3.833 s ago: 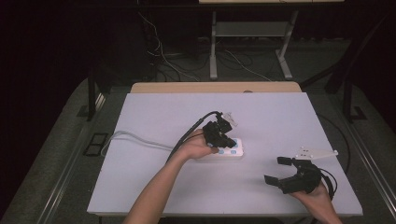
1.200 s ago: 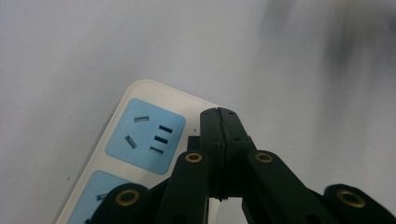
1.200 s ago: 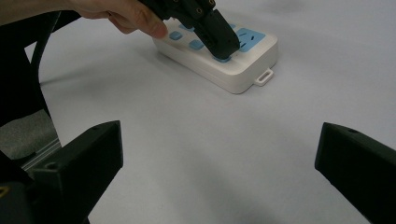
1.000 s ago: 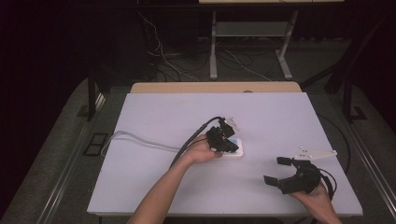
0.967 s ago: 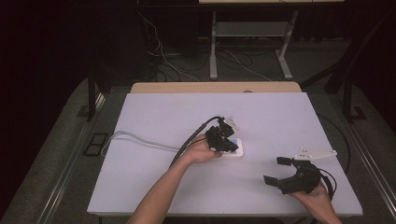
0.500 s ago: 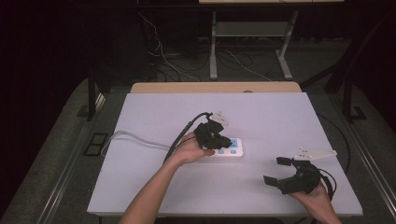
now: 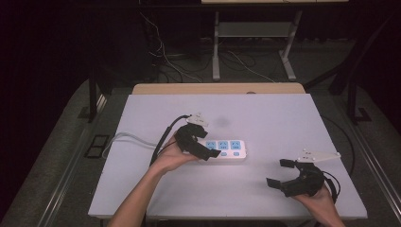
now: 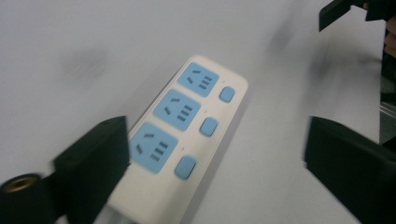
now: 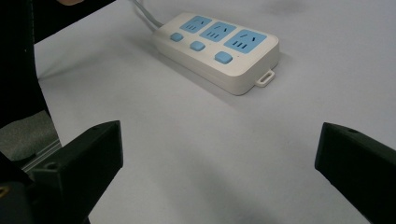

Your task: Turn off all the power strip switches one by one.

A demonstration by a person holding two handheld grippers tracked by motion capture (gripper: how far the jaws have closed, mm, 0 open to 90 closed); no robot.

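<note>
Your left gripper (image 7: 204, 145) has just been opening: jaws wide apart, nothing clamped, one jaw over the cord end of the power strip (image 7: 226, 150). The strip lies flat mid-table (image 7: 265, 118), long axis left-right, sockets running away from that gripper. Your right gripper (image 7: 283, 174) sits well apart near the front edge, jaws spread and empty. Left is nearer. No readable brand or writing on the strip.

A pale lavender tabletop (image 7: 283, 123) with a bare wooden strip (image 7: 217, 88) along its 12 o'clock edge stands on grey carpet (image 7: 61, 156); beyond it, loose cables (image 7: 165, 56) trail across the dark floor beside a white metal stand (image 7: 255, 35).
</note>
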